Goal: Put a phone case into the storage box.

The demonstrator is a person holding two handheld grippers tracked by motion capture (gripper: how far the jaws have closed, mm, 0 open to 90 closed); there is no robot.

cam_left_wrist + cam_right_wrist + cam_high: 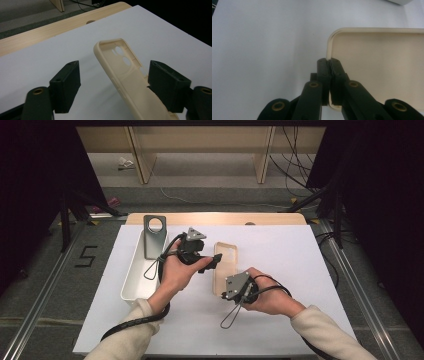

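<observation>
With the right gripper (329,65) pinching the near rim of the cream phone case (225,267), which lies hollow side up on the white table sheet (280,270) right of the white tray (135,270), the step in hand looks like bringing the left gripper (115,80) onto the case's far end. It should centre both side walls between its 2 pads before squeezing. The left jaws stand spread around the case, one pad just beside its edge and the other well clear, while the right jaws are pressed together on the rim.

White table (280,255) (tray (131,280), phone case (226,265))
</observation>
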